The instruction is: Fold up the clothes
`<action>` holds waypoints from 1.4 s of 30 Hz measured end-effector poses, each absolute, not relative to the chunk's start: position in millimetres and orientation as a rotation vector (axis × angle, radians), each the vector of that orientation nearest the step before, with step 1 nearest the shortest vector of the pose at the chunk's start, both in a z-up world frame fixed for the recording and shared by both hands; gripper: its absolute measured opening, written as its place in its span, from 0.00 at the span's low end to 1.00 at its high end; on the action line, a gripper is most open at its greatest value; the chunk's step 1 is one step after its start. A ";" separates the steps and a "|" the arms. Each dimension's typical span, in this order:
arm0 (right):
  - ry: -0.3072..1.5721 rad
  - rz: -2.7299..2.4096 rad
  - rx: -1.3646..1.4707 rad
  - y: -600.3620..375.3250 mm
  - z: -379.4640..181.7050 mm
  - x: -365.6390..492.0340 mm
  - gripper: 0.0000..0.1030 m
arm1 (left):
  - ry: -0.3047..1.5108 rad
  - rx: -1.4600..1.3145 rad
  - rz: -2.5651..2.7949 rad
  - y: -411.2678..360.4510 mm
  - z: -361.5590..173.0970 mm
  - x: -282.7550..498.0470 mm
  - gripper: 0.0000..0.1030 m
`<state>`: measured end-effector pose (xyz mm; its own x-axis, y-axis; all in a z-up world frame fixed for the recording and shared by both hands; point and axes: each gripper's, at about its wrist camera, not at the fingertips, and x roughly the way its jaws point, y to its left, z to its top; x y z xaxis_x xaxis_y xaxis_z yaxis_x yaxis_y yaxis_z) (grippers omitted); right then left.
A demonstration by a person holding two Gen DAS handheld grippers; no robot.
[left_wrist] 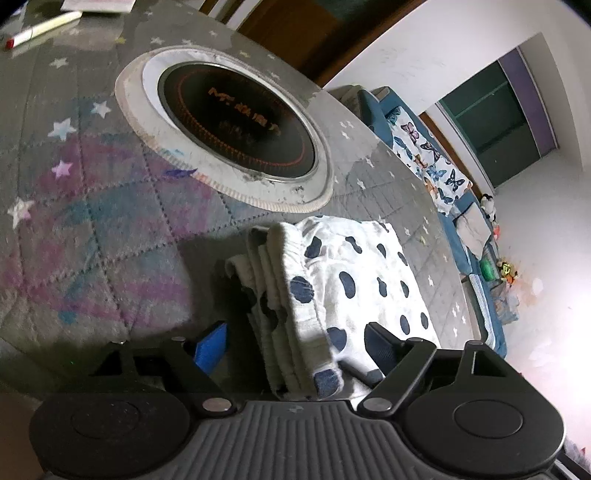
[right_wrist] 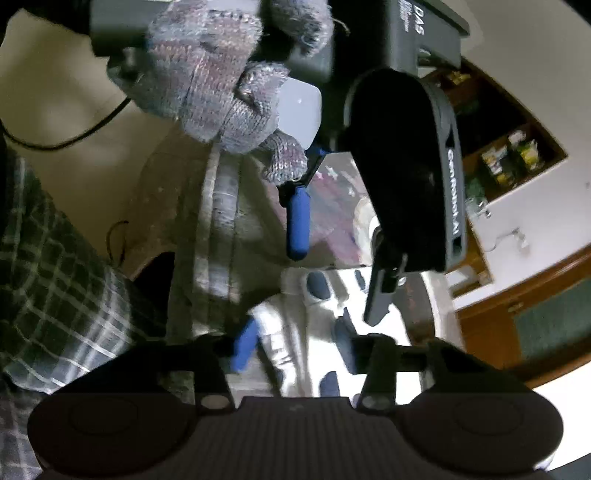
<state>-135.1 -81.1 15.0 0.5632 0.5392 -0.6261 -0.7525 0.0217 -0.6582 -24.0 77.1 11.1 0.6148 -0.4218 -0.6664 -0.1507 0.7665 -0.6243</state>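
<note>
A folded white garment with dark blue spots [left_wrist: 332,291] lies on the quilted grey table cover [left_wrist: 92,229], its ribbed waistband edge toward me. My left gripper [left_wrist: 295,347] is open, one finger on each side of the garment's near end, not closed on it. In the right wrist view the same garment [right_wrist: 317,314] lies between the open fingers of my right gripper [right_wrist: 299,350]. The left gripper [right_wrist: 332,254] hangs above it there, held by a gloved hand [right_wrist: 221,85], also open.
A round black induction cooktop [left_wrist: 236,125] with a white rim is set into the table beyond the garment. A marker [left_wrist: 40,27] and papers lie at the far left. A blue sofa [left_wrist: 443,177] with butterfly cloth stands right of the table. A plaid-clad person [right_wrist: 55,280] is at left.
</note>
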 end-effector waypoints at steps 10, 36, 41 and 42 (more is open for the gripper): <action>0.282 0.991 -0.884 -84.5 42.1 -122.7 0.16 | 0.919 -0.889 -0.179 81.8 1.6 -23.5 0.84; 0.504 0.884 -0.430 -171.7 67.1 -30.7 0.21 | 0.908 -1.040 -0.209 83.0 -29.9 1.2 0.30; 0.576 0.796 -0.301 -186.7 71.0 15.0 0.23 | 0.905 -1.017 -0.212 81.5 -29.4 0.7 0.30; 0.590 0.779 -0.276 -189.8 71.8 24.1 0.23 | 0.905 -1.014 -0.213 81.3 -29.2 0.7 0.30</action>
